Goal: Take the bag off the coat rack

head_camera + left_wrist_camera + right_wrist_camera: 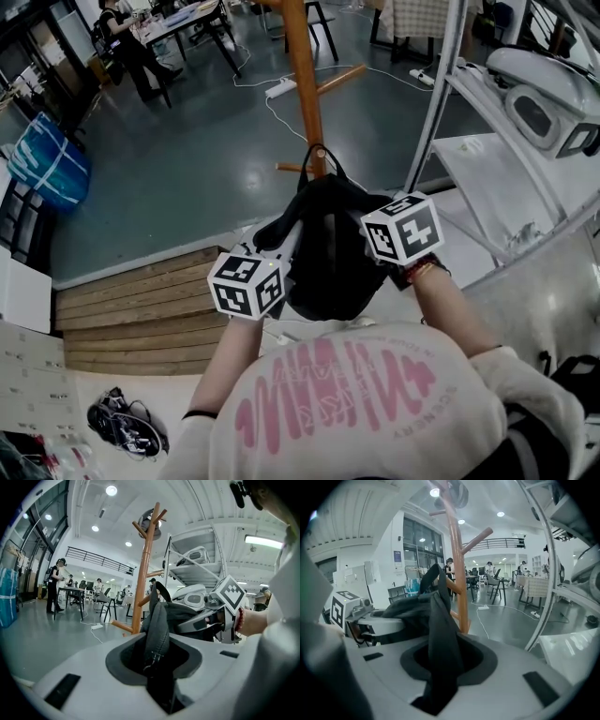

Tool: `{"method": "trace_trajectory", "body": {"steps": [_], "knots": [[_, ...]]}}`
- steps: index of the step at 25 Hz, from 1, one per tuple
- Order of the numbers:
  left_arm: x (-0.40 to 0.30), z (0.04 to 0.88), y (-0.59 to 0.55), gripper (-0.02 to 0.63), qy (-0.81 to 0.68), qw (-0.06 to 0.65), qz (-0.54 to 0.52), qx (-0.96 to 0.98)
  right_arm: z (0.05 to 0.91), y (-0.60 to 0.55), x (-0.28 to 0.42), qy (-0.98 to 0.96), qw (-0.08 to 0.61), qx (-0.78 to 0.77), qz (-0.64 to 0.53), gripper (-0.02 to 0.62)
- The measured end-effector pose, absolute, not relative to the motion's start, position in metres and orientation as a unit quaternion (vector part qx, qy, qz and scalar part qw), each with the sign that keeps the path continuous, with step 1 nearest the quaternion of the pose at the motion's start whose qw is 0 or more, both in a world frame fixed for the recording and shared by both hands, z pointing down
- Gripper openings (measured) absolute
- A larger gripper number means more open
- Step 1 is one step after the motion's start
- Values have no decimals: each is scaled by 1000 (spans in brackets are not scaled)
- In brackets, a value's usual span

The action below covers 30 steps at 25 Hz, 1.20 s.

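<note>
Bag: a black, soft bag (328,253) hangs in the air between the two tools, just in front of the trunk of the coat rack (305,75), low down near its lower pegs.
Carry loop: the loop (320,155) stands up beside the trunk; whether it is free of the nearest peg I cannot tell.
Left tool: the left tool (157,653) is narrowed onto a thick stitched fold of the bag, with a zip pull showing at the pinch.
Right tool: the right tool (438,663) is closed on a flat hanging fold of the bag's thinner cloth.
Handling: it looks limp and fairly light. It sags and creases between the grips, so it should not crack or slip like a hard thing. Thin cloth could slide out under load.
Where to hold: the seamed edge or the loop seems surer than loose cloth.
Floor: smooth grey floor (187,169), glossy, with a power strip (281,89) and its cable near the rack's foot.
Room: wooden steps (141,300) lie below the person, metal shelving (487,159) stands close on the right, and an open workshop lies beyond.
Risk: the loop may snag a peg, I judge.
</note>
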<state>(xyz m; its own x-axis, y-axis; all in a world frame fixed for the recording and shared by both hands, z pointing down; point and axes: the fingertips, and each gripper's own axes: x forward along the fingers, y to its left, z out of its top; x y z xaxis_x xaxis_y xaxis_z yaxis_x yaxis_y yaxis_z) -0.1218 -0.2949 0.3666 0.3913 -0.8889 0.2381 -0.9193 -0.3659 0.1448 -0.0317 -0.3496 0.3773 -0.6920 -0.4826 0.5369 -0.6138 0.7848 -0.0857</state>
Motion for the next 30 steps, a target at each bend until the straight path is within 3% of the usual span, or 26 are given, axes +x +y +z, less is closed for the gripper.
{"method": "trace_trajectory", "body": {"steps": [30], "knots": [[-103,369,-191,84,-508,121,71,850,381,-233,-7,-893,259,343,133,92]]}}
